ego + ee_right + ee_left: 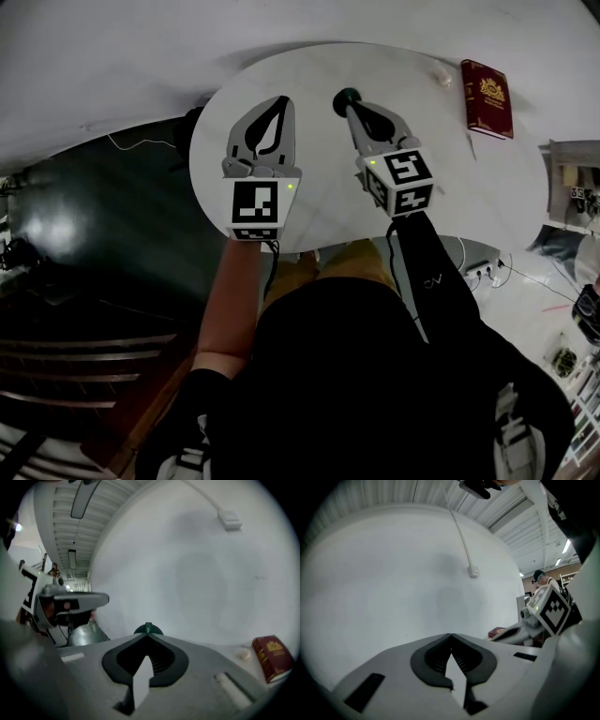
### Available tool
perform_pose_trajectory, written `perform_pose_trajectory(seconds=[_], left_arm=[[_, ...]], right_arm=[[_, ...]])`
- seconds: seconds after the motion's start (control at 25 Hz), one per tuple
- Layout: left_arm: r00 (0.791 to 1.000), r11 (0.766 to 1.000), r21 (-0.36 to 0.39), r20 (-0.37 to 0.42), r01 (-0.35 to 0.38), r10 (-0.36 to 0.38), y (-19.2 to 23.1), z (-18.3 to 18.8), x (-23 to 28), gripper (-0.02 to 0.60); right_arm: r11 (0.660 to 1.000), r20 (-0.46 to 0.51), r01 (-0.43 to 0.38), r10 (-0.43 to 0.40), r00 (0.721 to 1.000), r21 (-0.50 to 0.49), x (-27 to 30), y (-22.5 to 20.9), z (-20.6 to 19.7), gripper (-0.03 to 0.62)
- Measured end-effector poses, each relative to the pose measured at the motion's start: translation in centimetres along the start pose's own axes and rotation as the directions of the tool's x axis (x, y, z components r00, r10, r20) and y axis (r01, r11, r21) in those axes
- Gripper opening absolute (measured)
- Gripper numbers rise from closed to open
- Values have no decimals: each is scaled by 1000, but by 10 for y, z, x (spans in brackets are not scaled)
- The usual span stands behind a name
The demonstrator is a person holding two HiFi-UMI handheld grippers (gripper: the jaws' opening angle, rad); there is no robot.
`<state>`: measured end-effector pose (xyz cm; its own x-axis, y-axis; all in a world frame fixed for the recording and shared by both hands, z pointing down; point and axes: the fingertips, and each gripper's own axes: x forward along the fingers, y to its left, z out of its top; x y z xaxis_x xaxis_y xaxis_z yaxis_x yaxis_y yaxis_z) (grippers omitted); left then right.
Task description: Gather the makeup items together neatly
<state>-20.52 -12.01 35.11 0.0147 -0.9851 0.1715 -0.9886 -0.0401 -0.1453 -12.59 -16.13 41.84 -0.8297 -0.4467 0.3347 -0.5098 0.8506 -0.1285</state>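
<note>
Both grippers are clenched tip-to-tip w/ nothing inside. The left gripper (pixel 280 101) is over bare table (pixel 469 178) at centre-left. The right gripper (pixel 353 106) has its tips just short of the dark green round item (pixel 348 96), top centre of frame. To do this well, prob. open the right jaws first, straddle the green item, close gently, then carry it toward the small pale item (pixel 441 77) at upper right. Count: 1 green item, 1 pale item, 1 red book (pixel 487 98), 2 grippers.
</note>
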Motion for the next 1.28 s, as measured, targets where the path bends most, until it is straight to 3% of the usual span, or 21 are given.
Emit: perform_pose_trajectory(seconds=[0.16,0.32,0.52,0.64,0.68,0.72,0.8,0.88,0.96,1.12,1.28], left_arm=[[999,1000,-8,-34,1,-1,10,-21,-12,9],[998,1000,-9,-57,8,-9,13,-35,-26,9],[997,999,-34,-70,20,-22,10,-45,-37,9],[997,999,-25,-74,22,-24,10,-47,-38,9],[997,999,-21,-74,24,-25,10,-47,-38,9],[997,999,-21,-72,25,-26,10,-47,-39,9],[998,999,-23,-63,24,-26,11,-44,-38,9],[998,999,-23,-50,24,-25,12,-39,-36,9],[999,999,-24,-30,24,-25,13,-31,-33,9],[1000,999,-38,12,22,-21,16,-14,-30,9],[997,998,-21,43,59,-58,5,-2,-19,9]], right_arm=[[998,-230,-56,60,971,23,39,50,-95,6],[998,-368,-40,55,928,49,55,69,-163,6],[999,-488,-22,42,872,47,62,76,-223,6],[998,-497,-41,61,866,52,64,79,-230,8],[997,-491,-59,80,867,59,63,81,-225,38],[995,-474,-73,95,875,64,61,82,-215,59],[995,-386,-84,100,917,58,56,81,-181,61],[995,-239,-91,98,966,39,49,78,-131,61],[996,-100,-93,91,991,-14,41,73,-78,61],[990,85,-54,66,994,-133,15,58,6,61],[994,275,22,10,962,-110,-31,32,69,61]])
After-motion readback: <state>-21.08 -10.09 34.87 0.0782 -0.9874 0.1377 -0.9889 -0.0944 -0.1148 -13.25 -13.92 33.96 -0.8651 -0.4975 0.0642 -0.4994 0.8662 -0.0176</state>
